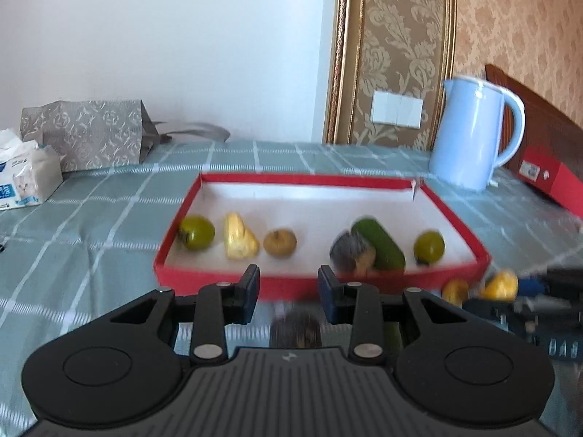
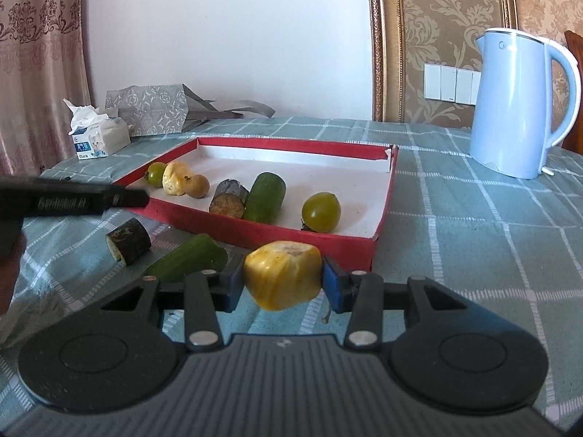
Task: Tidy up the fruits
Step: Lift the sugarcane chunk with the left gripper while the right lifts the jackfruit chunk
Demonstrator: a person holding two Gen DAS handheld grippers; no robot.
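Six pieces already lie in the red tray [image 2: 379, 240]; my right hand-held gripper [image 2: 282, 280] clamps a yellow chunk [image 2: 282, 276] just before it, my left hand-held gripper [image 1: 288, 291] hangs nearly closed and empty, two pieces [image 2: 127, 242] remain outside.

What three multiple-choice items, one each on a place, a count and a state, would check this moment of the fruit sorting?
1. Where does the blue kettle stand?
A. inside the red tray
B. on the cloth beyond the red tray, to its right
C. on the tissue pack

2. How many pieces lie in the tray?
A. three
B. nine
C. six

3. What is the right gripper doing?
A. clamping a yellow corn piece
B. standing empty
C. gripping the kettle

B: it stands on checked cloth. C: six are countable. A: both pads press the corn.
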